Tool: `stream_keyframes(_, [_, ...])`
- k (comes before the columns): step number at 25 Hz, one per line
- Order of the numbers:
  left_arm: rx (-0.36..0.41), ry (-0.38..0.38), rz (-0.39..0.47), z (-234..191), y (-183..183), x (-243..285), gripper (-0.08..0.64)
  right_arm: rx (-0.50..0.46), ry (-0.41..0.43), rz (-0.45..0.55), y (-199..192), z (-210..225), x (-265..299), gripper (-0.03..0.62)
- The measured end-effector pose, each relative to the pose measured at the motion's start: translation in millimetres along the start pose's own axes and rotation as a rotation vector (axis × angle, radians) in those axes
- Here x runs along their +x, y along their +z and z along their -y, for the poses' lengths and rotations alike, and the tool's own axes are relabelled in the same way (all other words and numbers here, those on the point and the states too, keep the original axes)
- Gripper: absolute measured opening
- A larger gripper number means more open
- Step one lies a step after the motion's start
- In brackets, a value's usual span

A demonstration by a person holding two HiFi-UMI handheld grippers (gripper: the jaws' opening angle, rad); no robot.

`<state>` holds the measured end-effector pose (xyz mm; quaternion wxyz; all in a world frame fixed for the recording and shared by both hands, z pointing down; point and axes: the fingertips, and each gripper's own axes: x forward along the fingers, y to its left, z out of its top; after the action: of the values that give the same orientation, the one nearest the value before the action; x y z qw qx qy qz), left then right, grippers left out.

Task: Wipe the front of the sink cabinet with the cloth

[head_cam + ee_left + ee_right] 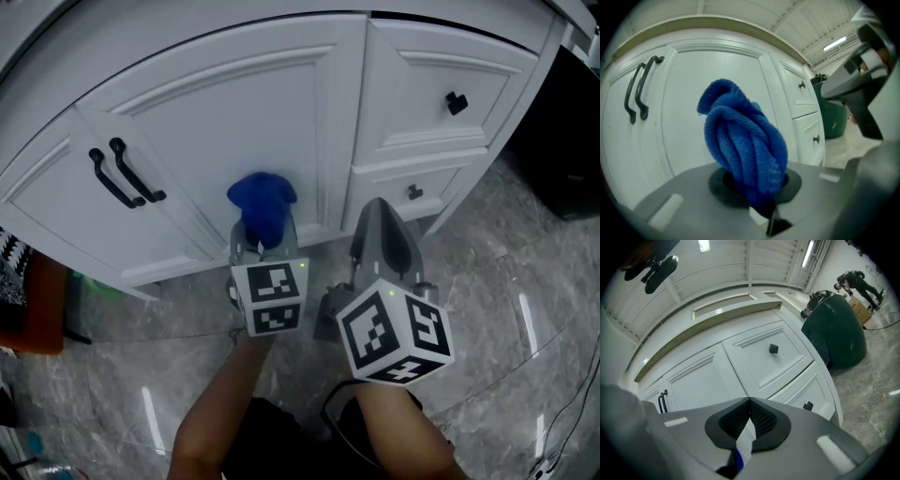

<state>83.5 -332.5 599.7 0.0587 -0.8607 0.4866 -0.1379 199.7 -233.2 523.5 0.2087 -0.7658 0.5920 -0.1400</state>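
My left gripper (pixel 265 244) is clamped on the blue cloth (pixel 740 140), which sits bunched up in a twisted wad and sticks out past the jaws toward the white sink cabinet (pixel 281 103). From the head view the wad is right in front of the lower part of the right-hand door, close to that door's inner edge (honestly I can't tell if it's actually touching the panel or just shy of it). My right gripper (pixel 380 225) is just beside the left one, a bit to the right, and points at the strip between the doors and the drawers; its jaws are pressed together with nothing between them. The 2 black bar handles (pixel 127 173) sit side by side where the 2 doors meet, well off to the left of the cloth. On the right side of the cabinet there are 2 drawers stacked one above the other, the upper with a square black knob (pixel 457 102) and the lower with a smaller knob (pixel 414 192). The floor (pixel 506 281) is glossy grey marble-look tile. In the right gripper view a dark green bin (pixel 836 331) stands past the end of the cabinet, and a person (pixel 855 282) is bent over further back.
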Motion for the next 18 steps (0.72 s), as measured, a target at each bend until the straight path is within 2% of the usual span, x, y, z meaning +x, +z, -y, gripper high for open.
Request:
stream_keyframes(5, [-0.034,0.033,0.016,9,0,1,0.054,-0.024,-0.031,0.018,13,17,-11,-0.003])
stream_keyframes(9, [-0.023,0.056,0.014,11,2,3,0.055,-0.020,-0.041,0.029,18,22,-12,-0.003])
stream_keyframes(11, [-0.027,0.029,0.016,19,3,5,0.057,-0.016,-0.043,0.030,19,23,-13,-0.003])
stream_keyframes(14, [-0.020,-0.062,0.002,46,5,15,0.054,-0.027,-0.049,0.032,20,24,-14,-0.003])
stream_keyframes(16, [-0.033,-0.051,0.000,51,6,19,0.051,-0.041,-0.064,0.039,22,28,-14,-0.003])
stream_keyframes(18, [-0.021,-0.039,0.020,51,6,19,0.051,-0.011,-0.068,0.039,22,33,-13,-0.003])
